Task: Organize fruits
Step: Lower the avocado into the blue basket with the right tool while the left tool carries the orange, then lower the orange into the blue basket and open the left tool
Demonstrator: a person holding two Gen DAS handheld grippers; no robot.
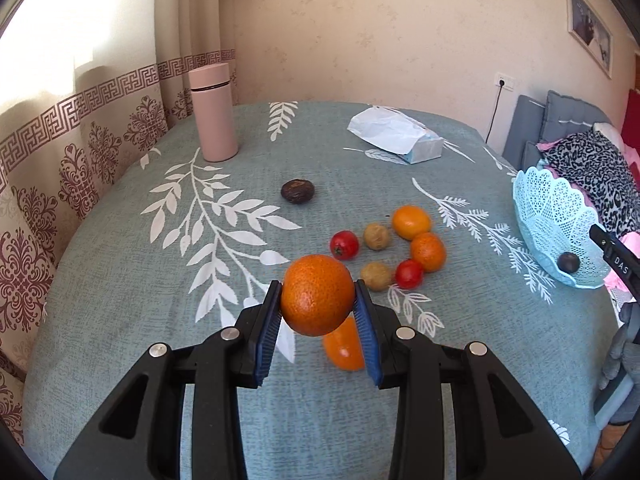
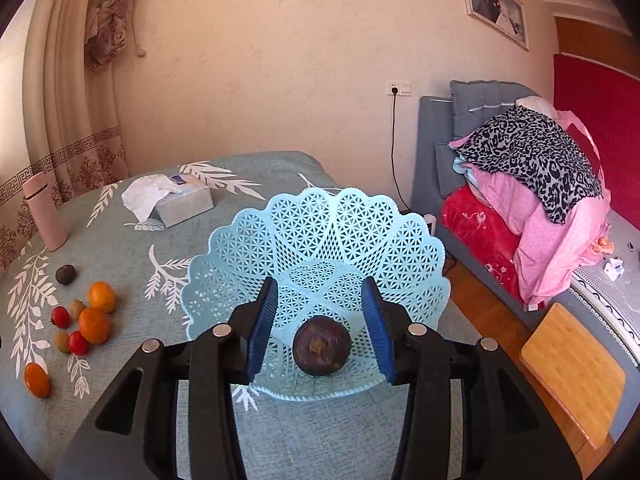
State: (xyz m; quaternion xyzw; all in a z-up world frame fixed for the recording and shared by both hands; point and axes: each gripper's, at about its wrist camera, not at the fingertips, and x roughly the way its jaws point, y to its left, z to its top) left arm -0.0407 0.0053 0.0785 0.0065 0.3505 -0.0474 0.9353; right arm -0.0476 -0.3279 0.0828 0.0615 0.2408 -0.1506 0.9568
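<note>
My left gripper is shut on a large orange and holds it above the table. Below it lie several fruits: small oranges, red tomatoes, brownish round fruits and a dark fruit. A light blue lattice basket stands at the table's right edge. My right gripper hangs open over the basket. A dark round fruit lies on the basket's floor between the blue pads, touching neither.
A pink flask stands at the table's far left, and a tissue box at the back. Right of the table are a wooden seat and a grey sofa piled with clothes.
</note>
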